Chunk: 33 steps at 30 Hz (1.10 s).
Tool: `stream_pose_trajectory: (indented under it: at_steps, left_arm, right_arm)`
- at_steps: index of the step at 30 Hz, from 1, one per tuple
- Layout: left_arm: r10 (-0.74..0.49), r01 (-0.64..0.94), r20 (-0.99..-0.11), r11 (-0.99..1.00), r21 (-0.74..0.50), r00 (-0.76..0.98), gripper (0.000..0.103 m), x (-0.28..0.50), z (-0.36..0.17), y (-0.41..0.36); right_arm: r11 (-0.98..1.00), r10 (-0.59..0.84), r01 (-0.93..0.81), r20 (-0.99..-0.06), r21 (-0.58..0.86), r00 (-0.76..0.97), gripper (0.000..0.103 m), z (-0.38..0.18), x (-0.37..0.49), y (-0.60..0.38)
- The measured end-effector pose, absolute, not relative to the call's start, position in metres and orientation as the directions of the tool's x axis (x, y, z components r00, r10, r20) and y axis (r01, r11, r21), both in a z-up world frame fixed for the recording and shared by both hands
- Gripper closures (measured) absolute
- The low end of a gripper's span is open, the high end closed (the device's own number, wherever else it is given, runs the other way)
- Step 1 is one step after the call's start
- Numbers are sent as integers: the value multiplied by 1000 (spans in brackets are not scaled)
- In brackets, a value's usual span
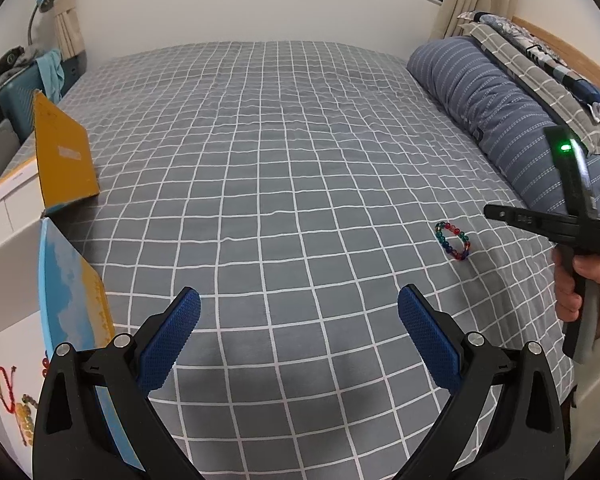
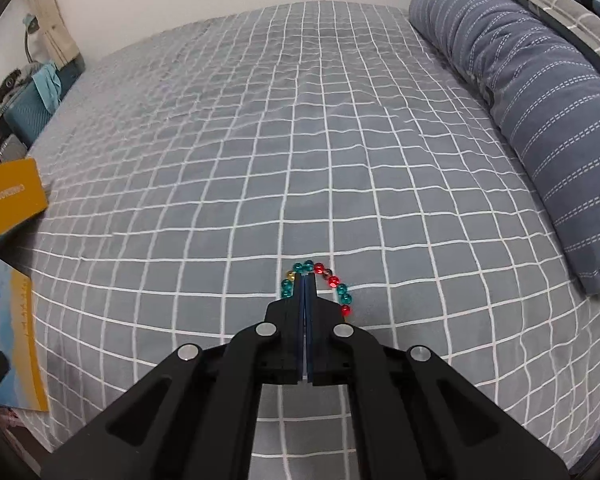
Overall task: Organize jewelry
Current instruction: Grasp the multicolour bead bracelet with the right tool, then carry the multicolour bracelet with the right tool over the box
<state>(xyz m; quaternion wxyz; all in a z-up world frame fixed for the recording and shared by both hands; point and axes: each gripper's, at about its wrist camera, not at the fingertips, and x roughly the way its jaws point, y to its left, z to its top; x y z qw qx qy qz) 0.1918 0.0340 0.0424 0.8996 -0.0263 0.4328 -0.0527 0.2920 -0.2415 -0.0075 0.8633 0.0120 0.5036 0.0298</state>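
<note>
Bracelet [image 2: 332, 282] of coloured beads sits on the checked bed [image 2: 260, 160], its arc curving round the tips of the right gripper [image 2: 305, 280], whose fingers are clenched shut. I cannot tell whether they pinch its cord; from the left wrist view it looks to be lying flat. The left gripper [image 1: 300, 312] hovers with fingers released and empty. The step in hand seems to be the pick-up. Next, the grip needs confirming, then a carry to the open box [image 1: 4, 344] at the bed's left edge, where other pieces lie.
</note>
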Motion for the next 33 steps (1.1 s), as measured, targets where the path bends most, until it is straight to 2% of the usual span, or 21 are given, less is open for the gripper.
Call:
stream_pose_trajectory:
  at_steps: [9,13,17,20,21,22,33]
  left_arm:
    - [-102,71,-785,995,-74,611,6,193,39,39]
    - [-101,66,-789,995,-76,606,6,196,36,41]
    - [-101,66,-793,995,-76,600,6,196,34,41]
    - [-95,68,-795,995,-68,598,6,197,33,40]
    - [-94,68,-795,995,-67,599,6,197,33,39]
    - [-93,68,-795,996,-65,599,6,197,33,39]
    - [-84,68,-791,996,-54,606,6,195,40,40]
  right_arm:
    - [995,39,66,-918,71,395,99,-60,323,-263]
    - [994,37,77,-921,73,387,78,-70,328,-267]
    - [993,51,76,-922,86,384,67,-74,330,-265]
    - [995,32,79,-928,66,371,71,-78,331,-261]
    - [995,28,80,-931,61,363,84,-79,331,-260]
    - [995,28,78,-934,60,357,93,-79,331,-260]
    - [995,68,41,-900,95,430,94,-37,313,-249]
